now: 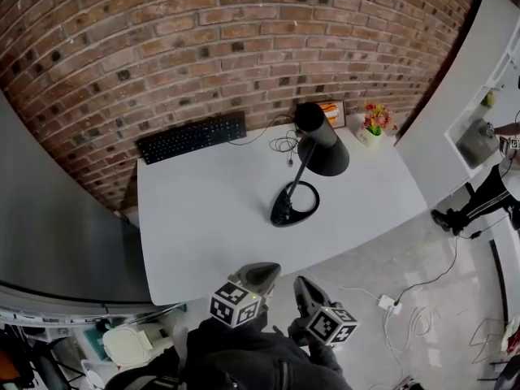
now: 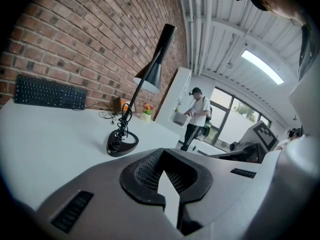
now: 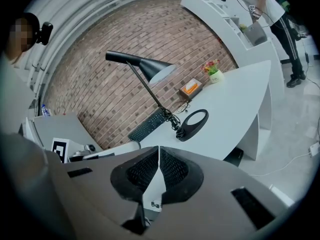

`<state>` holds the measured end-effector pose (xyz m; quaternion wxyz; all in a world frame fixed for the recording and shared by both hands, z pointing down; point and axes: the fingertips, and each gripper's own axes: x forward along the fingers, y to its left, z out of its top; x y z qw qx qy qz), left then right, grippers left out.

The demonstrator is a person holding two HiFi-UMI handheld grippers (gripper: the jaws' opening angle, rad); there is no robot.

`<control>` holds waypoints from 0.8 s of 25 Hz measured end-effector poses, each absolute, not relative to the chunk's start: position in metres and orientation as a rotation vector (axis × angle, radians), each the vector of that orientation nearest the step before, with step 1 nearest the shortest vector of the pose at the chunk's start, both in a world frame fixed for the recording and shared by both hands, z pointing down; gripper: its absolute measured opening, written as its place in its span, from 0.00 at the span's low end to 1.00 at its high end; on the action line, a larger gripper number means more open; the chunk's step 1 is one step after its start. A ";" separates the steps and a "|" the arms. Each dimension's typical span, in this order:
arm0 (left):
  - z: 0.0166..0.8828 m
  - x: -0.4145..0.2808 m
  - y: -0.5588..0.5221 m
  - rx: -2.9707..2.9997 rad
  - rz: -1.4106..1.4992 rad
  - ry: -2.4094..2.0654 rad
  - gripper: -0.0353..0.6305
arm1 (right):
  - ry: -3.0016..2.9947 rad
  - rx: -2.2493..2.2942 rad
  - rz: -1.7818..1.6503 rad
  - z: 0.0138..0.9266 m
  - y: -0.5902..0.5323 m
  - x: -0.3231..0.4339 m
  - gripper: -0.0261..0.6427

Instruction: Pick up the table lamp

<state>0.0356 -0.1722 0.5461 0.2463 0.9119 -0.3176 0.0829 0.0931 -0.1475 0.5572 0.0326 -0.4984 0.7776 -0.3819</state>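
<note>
Though not yet a grasp, plainly the approach step. Aiming for the table lamp (image 1: 322, 151), upright on a black ring-shaped base toward the far right of the white table (image 1: 203, 226), with a thin stem slanting up to a black cone shade turned downward. Around the lower stem, apparently a cord (image 1: 284, 145) wound in loops (too small to be sure), trailing back toward the brick wall.

Farther out: a black keyboard (image 1: 192, 136) at the back left, a small orange box (image 1: 331, 110) and potted flowers (image 1: 374, 122) at the back right corner, all apart from the lamp.

Nearest, just off the table's front edge: left gripper (image 1: 262, 276) and right gripper (image 1: 307, 291), side by side, each with jaws pressed together on nothing, well apart from the lamp.

Next, probably: carry both over the edge, spread the jaws before arrival, close low on the stem, steady the base with the other, lift straight up, mind the cord.
</note>
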 end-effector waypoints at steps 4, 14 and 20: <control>0.540 0.036 -0.197 2.474 0.206 -0.882 0.06 | 2.396 -1.530 -1.198 0.559 -0.170 0.097 0.06; 0.514 0.028 -0.266 2.494 0.139 -1.003 0.06 | 2.434 -1.524 -1.130 0.560 -0.227 0.118 0.06; 0.501 0.017 -0.296 2.521 0.131 -1.085 0.06 | 2.525 -1.505 -1.067 0.567 -0.253 0.126 0.06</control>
